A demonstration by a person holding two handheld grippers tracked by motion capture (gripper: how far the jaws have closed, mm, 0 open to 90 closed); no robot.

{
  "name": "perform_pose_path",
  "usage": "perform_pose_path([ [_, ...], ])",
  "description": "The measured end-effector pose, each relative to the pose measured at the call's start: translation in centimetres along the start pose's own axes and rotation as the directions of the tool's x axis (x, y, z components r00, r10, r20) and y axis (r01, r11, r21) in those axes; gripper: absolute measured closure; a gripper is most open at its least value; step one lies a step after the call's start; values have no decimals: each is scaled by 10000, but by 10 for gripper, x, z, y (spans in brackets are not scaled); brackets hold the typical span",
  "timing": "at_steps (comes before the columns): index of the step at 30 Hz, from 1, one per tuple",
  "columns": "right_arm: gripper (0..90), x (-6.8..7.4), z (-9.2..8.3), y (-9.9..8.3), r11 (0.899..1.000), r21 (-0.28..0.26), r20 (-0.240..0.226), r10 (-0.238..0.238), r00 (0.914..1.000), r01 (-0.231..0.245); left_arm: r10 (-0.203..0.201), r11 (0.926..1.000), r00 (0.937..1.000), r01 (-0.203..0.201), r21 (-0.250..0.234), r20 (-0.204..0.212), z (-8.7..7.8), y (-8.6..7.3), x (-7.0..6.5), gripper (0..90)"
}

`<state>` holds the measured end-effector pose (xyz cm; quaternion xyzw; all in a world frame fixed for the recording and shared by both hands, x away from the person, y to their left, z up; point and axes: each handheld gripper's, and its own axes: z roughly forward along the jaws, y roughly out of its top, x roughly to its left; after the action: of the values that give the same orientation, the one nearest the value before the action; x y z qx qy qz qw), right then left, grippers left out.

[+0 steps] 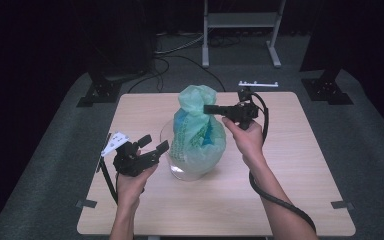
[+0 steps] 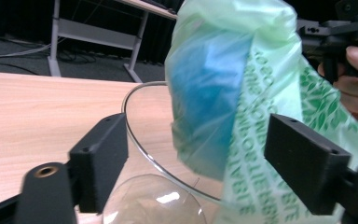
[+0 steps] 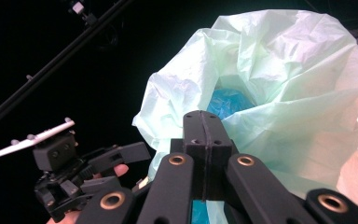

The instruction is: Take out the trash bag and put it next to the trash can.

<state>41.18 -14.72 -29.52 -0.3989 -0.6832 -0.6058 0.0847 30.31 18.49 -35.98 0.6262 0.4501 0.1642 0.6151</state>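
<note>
A pale green plastic bag (image 1: 197, 135) with something blue inside stands in a clear glass bowl (image 1: 180, 172) at the middle of the wooden table (image 1: 290, 165). My right gripper (image 1: 206, 108) reaches in from the right and is shut on the bag's gathered neck. In the right gripper view its jaws (image 3: 204, 128) meet at the crumpled mouth of the bag (image 3: 289, 74). My left gripper (image 1: 154, 143) hovers open just left of the bowl, holding nothing. In the left gripper view its jaws (image 2: 200, 163) stand wide, with the bowl rim (image 2: 135, 135) and the bag (image 2: 223, 84) beyond them.
A small white part (image 1: 258, 84) lies at the table's far edge. Behind the table stand a metal frame (image 1: 240, 20) and black stands (image 1: 100, 90) with cables on the floor. The table's front and right parts are bare wood.
</note>
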Motion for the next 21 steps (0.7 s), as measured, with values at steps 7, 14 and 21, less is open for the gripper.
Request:
perform_pose_path([
  [7, 900, 4, -13, 8, 9996, -282, -174, -36, 9998, 31, -126, 9999, 9999, 126, 1, -23, -2, -4, 6, 168],
  [14, 900, 9, -25, 18, 9987, -482, -263, -165, 9995, 152, -95, 10000, 9999, 95, 10, -43, -2, -5, 9, 134],
  [21, 900, 10, -34, 23, 9977, -652, -209, -199, 9996, 185, 5, 10000, 10000, -6, -76, -27, -5, -4, 7, 133],
])
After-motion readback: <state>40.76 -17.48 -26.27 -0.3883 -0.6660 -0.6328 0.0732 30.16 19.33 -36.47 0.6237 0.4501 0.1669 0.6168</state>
